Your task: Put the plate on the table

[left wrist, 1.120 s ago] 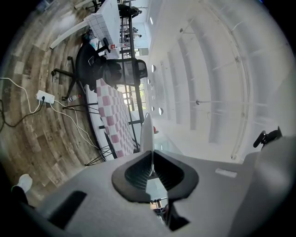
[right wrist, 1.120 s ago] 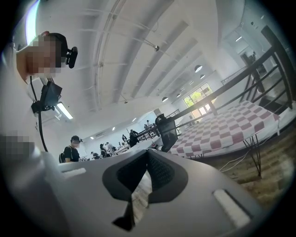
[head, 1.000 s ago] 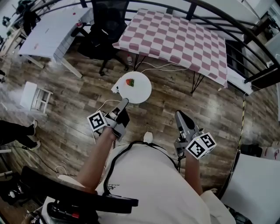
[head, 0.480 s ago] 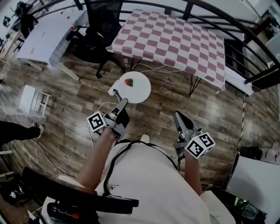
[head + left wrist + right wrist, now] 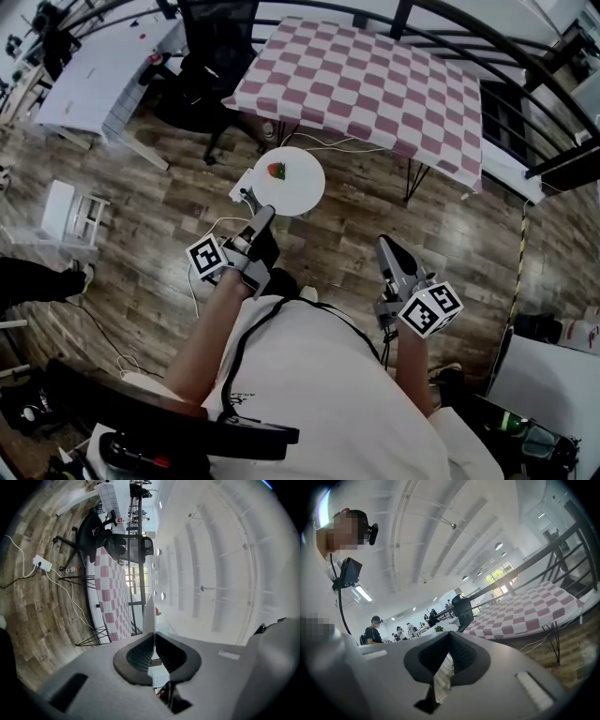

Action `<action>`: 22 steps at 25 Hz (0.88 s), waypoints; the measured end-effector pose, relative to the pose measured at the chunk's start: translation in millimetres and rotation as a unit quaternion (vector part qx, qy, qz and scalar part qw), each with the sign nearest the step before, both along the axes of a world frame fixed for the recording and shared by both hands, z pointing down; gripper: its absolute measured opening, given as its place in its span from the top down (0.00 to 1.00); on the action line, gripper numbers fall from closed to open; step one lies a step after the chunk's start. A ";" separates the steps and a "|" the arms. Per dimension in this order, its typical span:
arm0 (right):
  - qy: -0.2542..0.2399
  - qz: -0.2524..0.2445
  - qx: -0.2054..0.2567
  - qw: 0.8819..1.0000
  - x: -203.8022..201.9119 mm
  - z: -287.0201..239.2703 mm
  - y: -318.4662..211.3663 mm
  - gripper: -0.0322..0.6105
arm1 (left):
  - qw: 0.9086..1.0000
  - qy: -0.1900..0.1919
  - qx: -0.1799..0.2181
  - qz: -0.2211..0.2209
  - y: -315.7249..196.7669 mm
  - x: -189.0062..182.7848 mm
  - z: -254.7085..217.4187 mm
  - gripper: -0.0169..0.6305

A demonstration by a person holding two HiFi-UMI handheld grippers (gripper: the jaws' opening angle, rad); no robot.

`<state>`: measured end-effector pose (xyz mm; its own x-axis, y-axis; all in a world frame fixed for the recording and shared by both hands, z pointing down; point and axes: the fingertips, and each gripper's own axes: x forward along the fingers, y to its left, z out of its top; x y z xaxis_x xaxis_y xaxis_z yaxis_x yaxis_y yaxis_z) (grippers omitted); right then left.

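Here: we pinched white plate point(image 5: 298, 190) by near rim in left gripper point(image 5: 263, 217), jaws narrow on its edge, level so red fruit piece point(image 5: 277, 171) would not slide. Plate over wooden floor point(image 5: 141, 244), short of checked table point(image 5: 375, 80). Right gripper point(image 5: 386, 246) hung back, jaws together, empty: not needed, we judged.

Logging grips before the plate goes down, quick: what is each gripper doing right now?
Left gripper: closed on the rim of the plate.
Right gripper: closed, holding nothing.

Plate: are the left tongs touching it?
Touching. The left gripper view shows the left tongs shut on the plate, its rim seen edge-on between them.
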<state>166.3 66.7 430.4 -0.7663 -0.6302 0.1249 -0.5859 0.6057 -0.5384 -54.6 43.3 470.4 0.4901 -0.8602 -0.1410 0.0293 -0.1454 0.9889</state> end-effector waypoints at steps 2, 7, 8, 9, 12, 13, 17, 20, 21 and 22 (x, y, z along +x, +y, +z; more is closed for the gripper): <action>-0.002 0.000 -0.002 1.000 1.3 2.6 -0.7 0.94 | 1.000 0.000 -0.001 -0.002 -1.5 0.5 1.4 0.94; -0.005 0.005 0.003 1.000 2.8 0.0 -6.9 0.94 | 1.000 0.000 -0.002 -0.001 -10.8 -0.6 4.1 0.94; -0.005 0.008 0.003 1.000 3.7 -0.5 -8.9 0.94 | 1.000 0.001 -0.002 -0.001 -13.8 -1.2 4.3 0.94; -0.005 0.011 0.002 1.000 4.8 -0.5 -11.4 0.94 | 1.000 0.002 -0.002 0.000 -17.4 -1.6 4.3 0.94; -0.002 0.018 0.000 1.000 8.2 -0.3 -22.4 0.94 | 1.000 0.001 -0.002 0.004 -32.1 -1.2 3.3 0.94; -0.002 0.020 0.000 1.000 8.6 -0.2 -27.0 0.94 | 1.000 -0.001 -0.002 0.006 -38.2 -1.5 3.6 0.94; 0.000 0.040 -0.005 0.999 9.8 3.7 -47.4 0.94 | 1.000 -0.007 -0.004 0.024 -67.4 -2.1 6.4 0.94; 0.001 0.045 -0.008 0.999 5.1 5.1 -66.2 0.94 | 0.999 -0.008 -0.004 0.033 -90.9 -4.6 5.7 0.94; 0.001 0.049 -0.008 0.999 3.6 5.2 -73.9 0.94 | 0.999 -0.007 -0.004 0.037 -100.3 -5.3 4.9 0.94; 0.001 0.054 -0.009 0.999 2.2 5.1 -81.7 0.94 | 0.999 -0.006 -0.003 0.042 -109.9 -5.6 4.1 0.94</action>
